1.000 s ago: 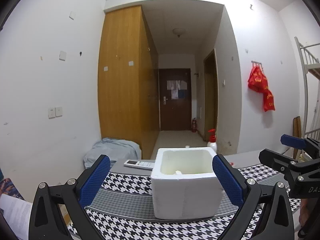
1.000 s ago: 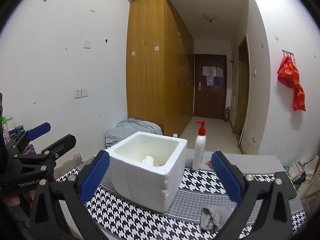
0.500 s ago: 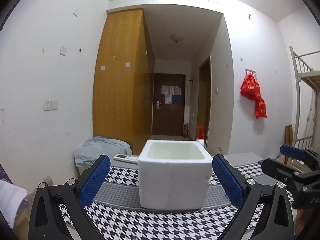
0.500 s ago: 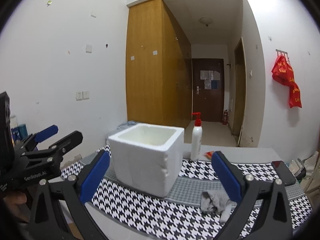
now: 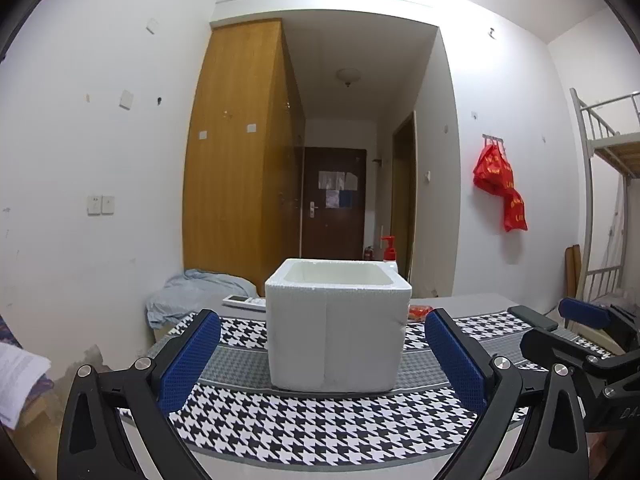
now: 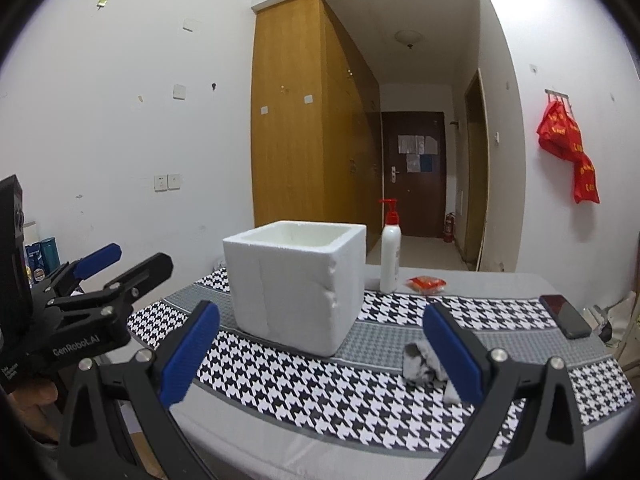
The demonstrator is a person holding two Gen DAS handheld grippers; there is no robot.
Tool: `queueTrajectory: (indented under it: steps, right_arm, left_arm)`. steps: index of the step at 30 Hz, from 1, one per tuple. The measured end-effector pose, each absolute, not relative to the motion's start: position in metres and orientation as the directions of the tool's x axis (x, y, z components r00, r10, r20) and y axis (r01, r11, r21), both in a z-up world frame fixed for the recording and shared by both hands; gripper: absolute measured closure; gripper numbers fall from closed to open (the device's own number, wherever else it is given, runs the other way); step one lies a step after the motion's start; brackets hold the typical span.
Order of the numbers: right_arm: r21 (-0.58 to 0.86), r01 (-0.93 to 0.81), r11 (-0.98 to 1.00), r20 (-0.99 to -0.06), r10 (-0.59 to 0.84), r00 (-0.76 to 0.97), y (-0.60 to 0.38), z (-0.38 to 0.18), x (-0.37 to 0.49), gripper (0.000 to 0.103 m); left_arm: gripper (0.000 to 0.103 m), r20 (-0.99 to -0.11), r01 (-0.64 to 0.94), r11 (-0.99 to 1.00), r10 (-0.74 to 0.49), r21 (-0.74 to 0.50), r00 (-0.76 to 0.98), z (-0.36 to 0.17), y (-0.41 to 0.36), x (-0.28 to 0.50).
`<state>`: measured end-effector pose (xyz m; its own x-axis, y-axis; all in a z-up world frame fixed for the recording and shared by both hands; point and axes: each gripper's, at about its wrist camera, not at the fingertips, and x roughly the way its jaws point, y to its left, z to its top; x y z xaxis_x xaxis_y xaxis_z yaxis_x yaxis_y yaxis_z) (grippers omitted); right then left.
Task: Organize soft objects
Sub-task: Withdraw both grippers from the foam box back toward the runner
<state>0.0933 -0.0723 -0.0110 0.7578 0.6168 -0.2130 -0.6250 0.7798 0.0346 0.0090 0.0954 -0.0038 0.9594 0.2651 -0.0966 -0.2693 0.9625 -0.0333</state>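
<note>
**Grippers pulled back low, grey cloth not yet picked up**

Grippers both sit lower and farther from the white square foam box [image 5: 338,326] vs 1 s ago: then each cam looked down into the box, now only its rim and side walls show, centre frame in the left wrist view. Means, I'd judge, a reset btwn items, w/ the next pick not started.

Left gripper [image 5: 322,356]: blue-padded fingers spread wide, nothing btwn them, box framed in the gap but apart from the pads. Right gripper [image 6: 320,350]: also spread wide, empty.

Task item: small crumpled grey cloth [image 6: 420,364] lies on the black-and-white houndstooth table mat [image 6: 320,392], lower right of the right wrist frame, just beside the right gripper's right-hand finger, near the box but outside it. Box contents can't be seen from this angle.

Likely next: right gripper drops onto the cloth, pinches, carries it over the rim. Cloth is limp, so a shallow pinch may slip.

Bkgd: white pump bottle w/ red top [image 6: 390,254] behind the box, black phone [image 6: 564,316] at right edge.
</note>
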Motion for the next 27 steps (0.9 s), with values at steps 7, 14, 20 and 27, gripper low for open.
queueTrajectory:
  steps: [7,14,20,27]
  right_arm:
    - [0.041,-0.629,0.776,-0.217,0.622,0.753,-0.076,-0.017,0.087,0.000]
    - [0.059,-0.621,0.782,-0.224,0.617,0.755,-0.086,-0.018,0.091,0.000]
    - [0.065,-0.580,0.812,-0.237,0.578,0.781,-0.096,-0.021,0.099,0.000]
    - [0.074,-0.524,0.848,-0.258,0.524,0.812,-0.115,-0.026,0.110,0.000]
  left_arm:
    - [0.001,-0.123,-0.238,0.971,0.233,-0.033,0.965,-0.014,0.086,0.007]
    - [0.001,-0.151,-0.200,0.979,0.191,-0.048,0.970,-0.014,0.078,0.017]
    - [0.001,-0.179,-0.156,0.986,0.144,-0.058,0.973,-0.016,0.067,0.033]
    - [0.001,-0.211,-0.095,0.994,0.083,-0.049,0.974,-0.022,0.053,0.053]
